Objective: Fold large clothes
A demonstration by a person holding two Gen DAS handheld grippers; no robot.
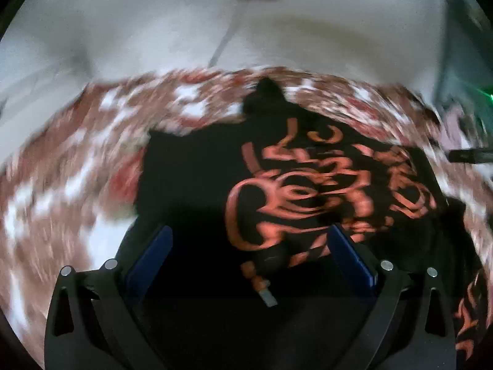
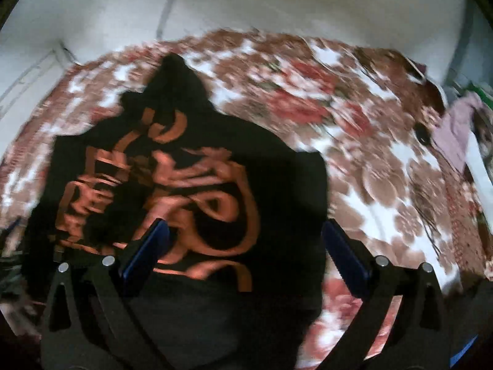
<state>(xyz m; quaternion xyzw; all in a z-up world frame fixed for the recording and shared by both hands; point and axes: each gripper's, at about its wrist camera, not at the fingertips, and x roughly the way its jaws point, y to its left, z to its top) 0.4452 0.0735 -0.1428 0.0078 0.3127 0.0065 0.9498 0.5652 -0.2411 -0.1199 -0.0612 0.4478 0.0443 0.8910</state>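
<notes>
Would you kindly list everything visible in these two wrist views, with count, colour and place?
hooded top: one, black with an orange printed design, lying spread on the bedspread, hood pointing toward the wall.
drawstring: one, orange with a pale tip, on the black fabric between the left gripper's fingers.
bedspread: one, white with brown and red flowers, under the garment.
wall: one, whitish, behind the bed.
pinkish cloth: one, at the bed's far right edge; blurred.
left gripper: one, black with blue pads, open, above the garment, holding nothing.
right gripper: one, black with blue pads, open over the garment's right edge, holding nothing.
</notes>
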